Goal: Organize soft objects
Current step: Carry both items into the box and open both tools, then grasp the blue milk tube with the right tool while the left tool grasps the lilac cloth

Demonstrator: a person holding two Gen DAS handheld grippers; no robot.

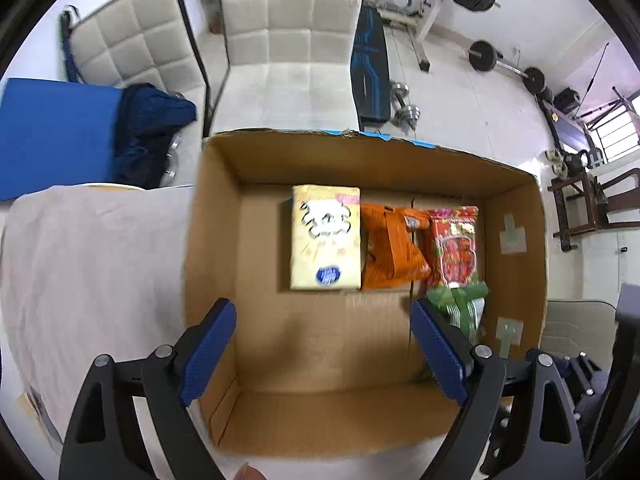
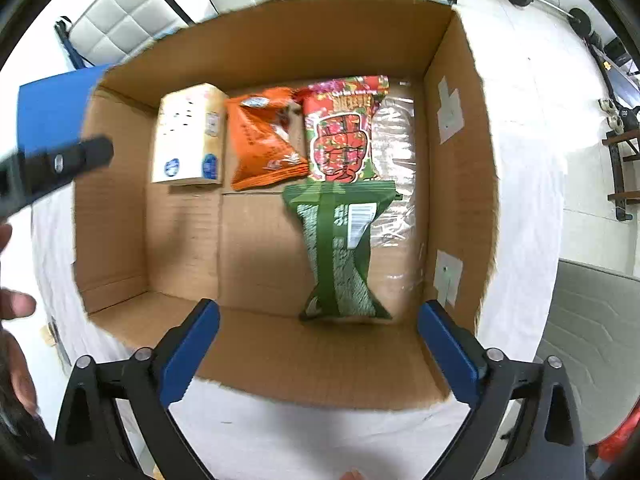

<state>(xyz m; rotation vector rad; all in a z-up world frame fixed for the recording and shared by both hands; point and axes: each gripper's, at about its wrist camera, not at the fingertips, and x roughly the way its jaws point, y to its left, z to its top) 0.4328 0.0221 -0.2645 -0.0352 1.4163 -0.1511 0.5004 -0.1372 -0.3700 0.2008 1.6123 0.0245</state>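
Observation:
An open cardboard box (image 1: pixel 516 248) (image 2: pixel 460 168) sits on a table with a pale cloth. Inside lie a cream tissue pack (image 1: pixel 325 238) (image 2: pixel 188 136), an orange snack bag (image 1: pixel 390 248) (image 2: pixel 264 140), a red patterned packet (image 1: pixel 456 244) (image 2: pixel 342 128), a green packet (image 1: pixel 464 308) (image 2: pixel 340 256) and a clear plastic pack (image 2: pixel 394 184) by the right wall. My left gripper (image 1: pixel 322 352) is open and empty above the box's near half. My right gripper (image 2: pixel 318 354) is open and empty over the near wall, just short of the green packet. The left gripper's body (image 2: pixel 56 168) shows at the left of the right wrist view.
The cloth-covered table (image 1: pixel 88 264) extends left of the box. A blue pad (image 1: pixel 52 132) and dark cloth (image 1: pixel 152 128) lie behind it. Two padded white chairs (image 1: pixel 288 40) stand beyond. Weights and a bench (image 1: pixel 370 68) fill the floor at the back right.

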